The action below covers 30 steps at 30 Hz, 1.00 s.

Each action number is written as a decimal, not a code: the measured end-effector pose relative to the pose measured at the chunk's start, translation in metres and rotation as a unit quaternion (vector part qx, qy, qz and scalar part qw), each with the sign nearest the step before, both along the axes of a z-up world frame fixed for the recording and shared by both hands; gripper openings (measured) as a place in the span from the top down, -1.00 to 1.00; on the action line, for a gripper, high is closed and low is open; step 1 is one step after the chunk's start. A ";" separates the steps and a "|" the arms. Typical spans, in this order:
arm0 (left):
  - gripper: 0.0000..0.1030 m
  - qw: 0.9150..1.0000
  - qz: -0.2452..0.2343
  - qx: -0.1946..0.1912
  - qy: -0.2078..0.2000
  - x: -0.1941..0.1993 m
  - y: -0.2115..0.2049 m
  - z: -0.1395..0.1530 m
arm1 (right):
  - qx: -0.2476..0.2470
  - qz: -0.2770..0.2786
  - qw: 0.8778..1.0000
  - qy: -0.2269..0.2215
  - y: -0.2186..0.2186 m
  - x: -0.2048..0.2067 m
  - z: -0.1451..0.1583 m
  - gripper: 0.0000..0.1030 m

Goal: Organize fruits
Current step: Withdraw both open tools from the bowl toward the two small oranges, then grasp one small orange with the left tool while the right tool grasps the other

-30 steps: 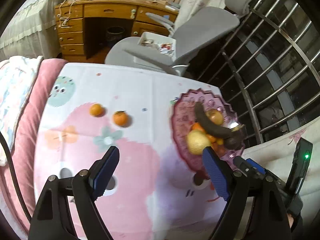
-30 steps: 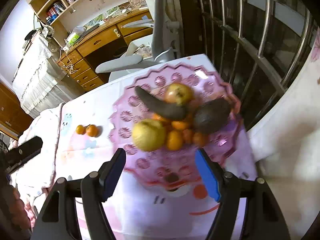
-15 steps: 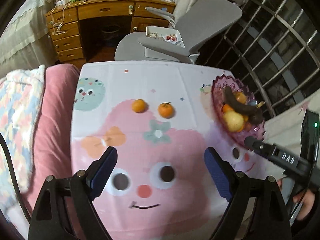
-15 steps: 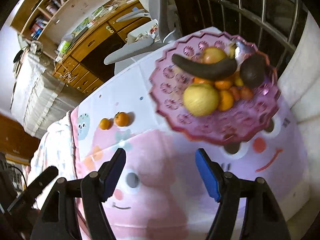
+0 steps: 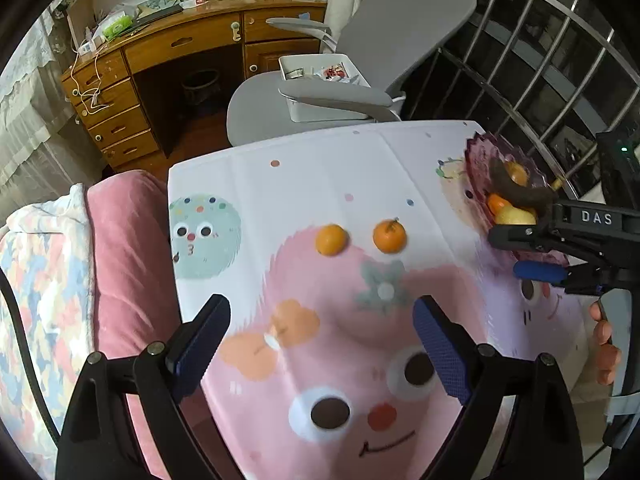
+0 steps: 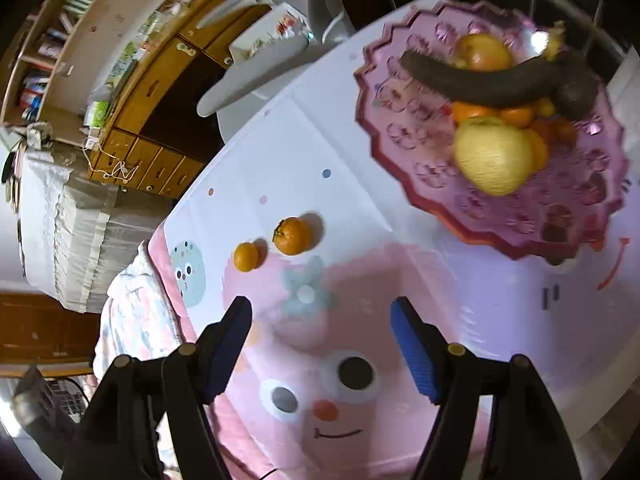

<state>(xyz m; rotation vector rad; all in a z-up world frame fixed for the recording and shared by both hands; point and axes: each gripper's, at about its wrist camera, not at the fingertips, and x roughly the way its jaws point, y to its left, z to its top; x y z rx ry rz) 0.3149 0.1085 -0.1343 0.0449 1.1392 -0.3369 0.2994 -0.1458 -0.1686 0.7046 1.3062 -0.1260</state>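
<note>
From the left wrist, the left tool (image 5: 320, 344), its jaws just widened and holding nothing, hangs over bare cloth (image 5: 328, 184), two oranges (image 5: 330, 239) beyond. From the right wrist, the right tool (image 6: 320, 336) gapes empty; the fruit bowl (image 6: 404, 136) sits at the desk's far corner.

Left gripper (image 5: 322, 350) and right gripper (image 6: 320, 344): black frames, silver screws, blue ribbed fingers (image 5: 442, 354); white marking, apparently "DAS".

Two loose mandarins (image 5: 330, 239) (image 5: 389, 235) beside heaped, perhaps-full purple bowl (image 6: 404, 136)
</note>
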 end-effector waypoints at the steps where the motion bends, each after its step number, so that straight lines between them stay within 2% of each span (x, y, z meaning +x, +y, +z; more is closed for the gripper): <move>1: -0.78 1.000 0.000 -0.001 -0.001 0.004 -0.001 -0.003 | 0.008 -0.001 1.000 0.006 0.001 0.006 -0.005 -0.41; 10: -0.78 1.000 0.005 -0.009 -0.004 0.048 -0.014 -0.058 | 0.030 0.025 0.998 0.040 0.020 0.056 -0.056 -0.41; 16: -0.78 1.000 0.016 -0.010 0.005 0.074 -0.024 -0.098 | 0.016 0.048 0.997 0.053 0.027 0.076 -0.086 -0.41; 21: -0.78 1.000 0.010 -0.023 -0.004 0.083 -0.033 -0.112 | -0.005 0.069 0.996 0.058 0.032 0.089 -0.099 -0.41; 24: -0.65 1.000 0.009 -0.022 -0.003 0.086 -0.036 -0.118 | -0.016 0.079 0.995 0.064 0.035 0.094 -0.106 -0.40; 30: -0.21 1.000 -0.001 -0.021 0.010 0.089 -0.041 -0.125 | -0.038 0.100 0.993 0.056 0.044 0.104 -0.106 -0.31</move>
